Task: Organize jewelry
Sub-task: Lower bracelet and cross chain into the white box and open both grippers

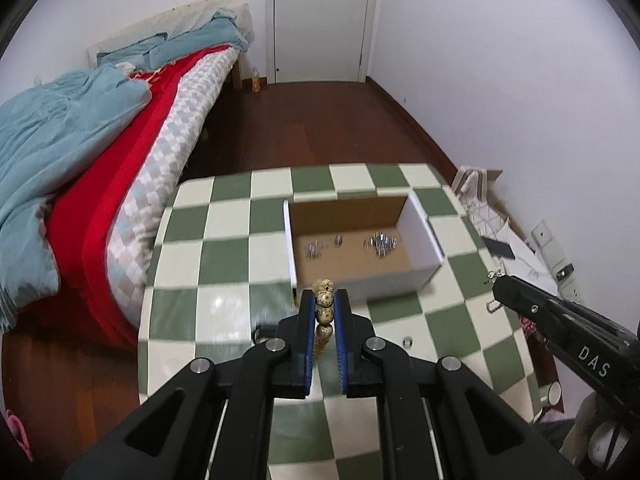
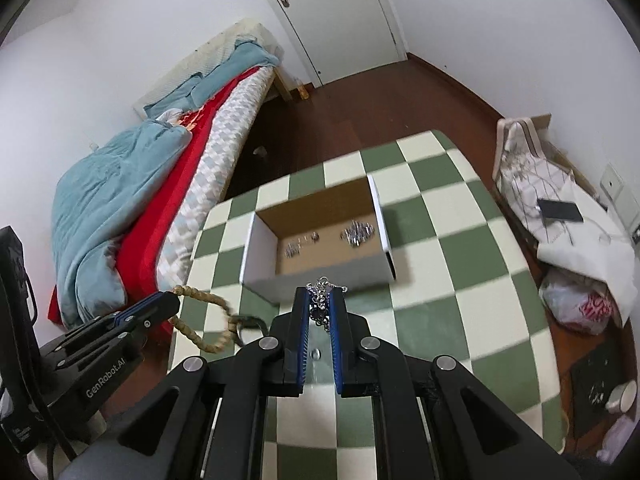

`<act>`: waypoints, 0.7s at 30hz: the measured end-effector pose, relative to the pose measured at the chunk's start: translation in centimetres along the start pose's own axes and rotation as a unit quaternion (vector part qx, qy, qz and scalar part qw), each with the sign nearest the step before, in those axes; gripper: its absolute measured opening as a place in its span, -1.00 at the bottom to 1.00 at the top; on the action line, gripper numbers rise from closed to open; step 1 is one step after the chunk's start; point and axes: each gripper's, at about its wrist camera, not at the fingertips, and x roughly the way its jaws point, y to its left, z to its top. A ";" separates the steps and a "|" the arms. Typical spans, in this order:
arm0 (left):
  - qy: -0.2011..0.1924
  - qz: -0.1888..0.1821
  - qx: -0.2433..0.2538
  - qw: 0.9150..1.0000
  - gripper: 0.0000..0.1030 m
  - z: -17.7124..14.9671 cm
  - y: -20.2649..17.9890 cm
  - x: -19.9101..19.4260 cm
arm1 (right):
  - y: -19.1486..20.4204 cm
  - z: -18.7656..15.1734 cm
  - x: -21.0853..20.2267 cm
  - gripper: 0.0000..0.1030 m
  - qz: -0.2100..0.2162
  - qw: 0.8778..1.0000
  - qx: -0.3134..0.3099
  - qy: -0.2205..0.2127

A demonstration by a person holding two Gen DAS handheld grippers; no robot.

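Bedroom scene: green/cream checkered desk [image 1: 224, 256] with a bed [image 1: 120, 152] beyond its far-left edge and a white door [image 1: 322, 20] at the back. Left gripper [image 1: 325, 300] has its fingers [image 1: 307, 312] nearly closed, pinching a speckled bead bracelet [image 1: 324, 312]; right wrist view shows the rest of that bracelet hanging in a loop below the tips. Right gripper [image 2: 320, 298] fingers [image 2: 302, 312] likewise narrowed onto a silver chain [image 2: 322, 292] bunched between the blue pads. Open cardboard box [image 1: 424, 236] sits on the desk just ahead of both sets of fingertips, with small silver jewelry pieces [image 1: 380, 242] scattered on its floor. One small ring [image 1: 407, 342] lies on the desk right of the left fingers.
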 end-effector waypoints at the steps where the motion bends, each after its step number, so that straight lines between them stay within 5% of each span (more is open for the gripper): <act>1: -0.003 0.001 0.001 1.000 -0.87 0.7 0.0 0.2 | 0.2 0.7 0.1 -0.81 0.002 1.000 -0.002 -0.001; 11: 0.022 -0.005 -0.010 1.000 -0.87 7.1 1.0 6.1 | 1.1 7.8 5.3 -0.90 0.004 1.000 -0.018 0.025; 21: 0.117 -0.015 -0.030 0.993 -0.87 6.7 2.8 14.2 | 0.0 8.7 13.2 -0.90 -0.007 0.993 -0.016 0.114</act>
